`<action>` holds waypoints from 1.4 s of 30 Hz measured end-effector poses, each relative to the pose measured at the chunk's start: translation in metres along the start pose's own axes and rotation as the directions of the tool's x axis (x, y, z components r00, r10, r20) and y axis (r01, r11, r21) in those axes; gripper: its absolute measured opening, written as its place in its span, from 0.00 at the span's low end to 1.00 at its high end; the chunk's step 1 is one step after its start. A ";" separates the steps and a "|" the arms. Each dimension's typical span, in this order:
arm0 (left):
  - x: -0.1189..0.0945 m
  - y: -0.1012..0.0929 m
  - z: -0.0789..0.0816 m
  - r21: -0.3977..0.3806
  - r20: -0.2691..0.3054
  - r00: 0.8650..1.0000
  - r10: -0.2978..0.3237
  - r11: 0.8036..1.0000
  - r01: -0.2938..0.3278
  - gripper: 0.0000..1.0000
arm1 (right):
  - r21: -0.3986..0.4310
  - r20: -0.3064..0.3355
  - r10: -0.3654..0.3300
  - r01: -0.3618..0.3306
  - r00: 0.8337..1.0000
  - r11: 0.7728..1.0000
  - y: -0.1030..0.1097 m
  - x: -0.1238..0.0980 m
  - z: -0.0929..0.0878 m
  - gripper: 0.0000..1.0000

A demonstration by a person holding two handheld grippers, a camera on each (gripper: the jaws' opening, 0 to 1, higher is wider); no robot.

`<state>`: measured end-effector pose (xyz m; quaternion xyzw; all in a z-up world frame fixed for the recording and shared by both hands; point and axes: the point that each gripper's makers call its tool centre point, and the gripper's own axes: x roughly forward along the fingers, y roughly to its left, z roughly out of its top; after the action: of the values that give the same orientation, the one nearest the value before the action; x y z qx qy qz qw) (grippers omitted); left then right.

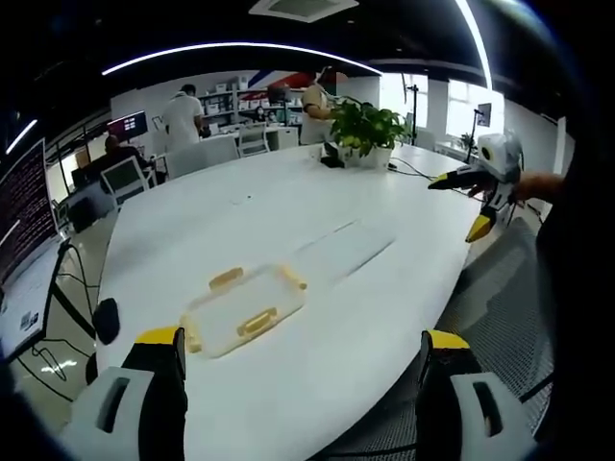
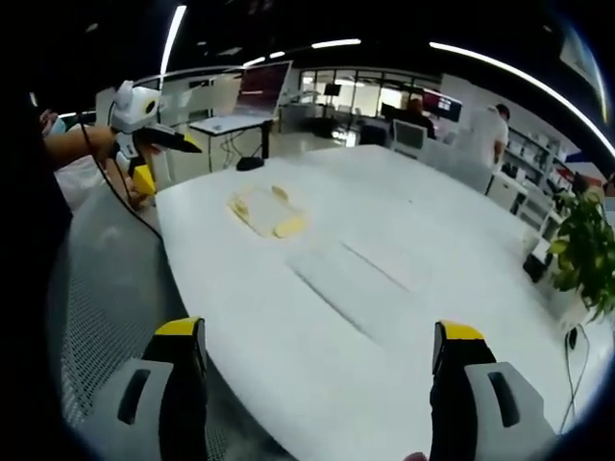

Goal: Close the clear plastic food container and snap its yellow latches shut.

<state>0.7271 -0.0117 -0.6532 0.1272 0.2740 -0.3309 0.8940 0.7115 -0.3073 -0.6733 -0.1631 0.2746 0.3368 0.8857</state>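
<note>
A clear plastic food container (image 1: 243,307) with yellow latches (image 1: 257,321) lies flat on the white table (image 1: 317,202), its lid down on it. My left gripper (image 1: 303,351) is open, jaws wide apart, a little short of the container. The right gripper (image 1: 478,182) comes in from the right, held off the table's edge. In the right gripper view the container (image 2: 261,210) sits far off near the table's left end. My right gripper (image 2: 320,341) is open over the near table edge. The left gripper (image 2: 144,120) shows at upper left in a hand.
A potted plant (image 1: 367,130) stands at the far end of the table, with cables beside it. A faint rectangular panel (image 1: 346,250) is set in the tabletop. Chairs, desks, monitors (image 1: 127,125) and people (image 1: 183,115) stand beyond. Grey carpet (image 1: 500,288) lies to the right.
</note>
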 end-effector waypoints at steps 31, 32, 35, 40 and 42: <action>0.011 0.027 -0.005 0.083 -0.080 0.995 -0.063 0.994 0.070 0.91 | -0.131 -0.050 0.144 -0.149 0.988 0.980 -0.002 0.029 0.017 0.86; 0.011 0.028 -0.006 0.086 -0.083 0.995 -0.064 0.994 0.071 0.91 | -0.134 -0.049 0.149 -0.155 0.988 0.979 -0.002 0.030 0.019 0.85; 0.011 0.033 -0.007 0.089 -0.092 0.993 -0.067 0.993 0.075 0.90 | -0.143 -0.044 0.161 -0.166 0.986 0.976 -0.003 0.033 0.022 0.84; 0.012 0.041 -0.009 0.099 -0.096 0.992 -0.076 0.991 0.085 0.83 | -0.162 -0.018 0.182 -0.182 0.983 0.970 -0.005 0.040 0.028 0.78; 0.013 0.044 -0.010 0.107 -0.101 0.992 -0.077 0.990 0.088 0.83 | -0.162 -0.017 0.190 -0.190 0.982 0.968 -0.006 0.043 0.031 0.79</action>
<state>0.7605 0.0184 -0.6669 0.1811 0.3034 -0.3759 0.8567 0.7542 -0.2758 -0.6739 -0.2082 0.2609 0.4412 0.8330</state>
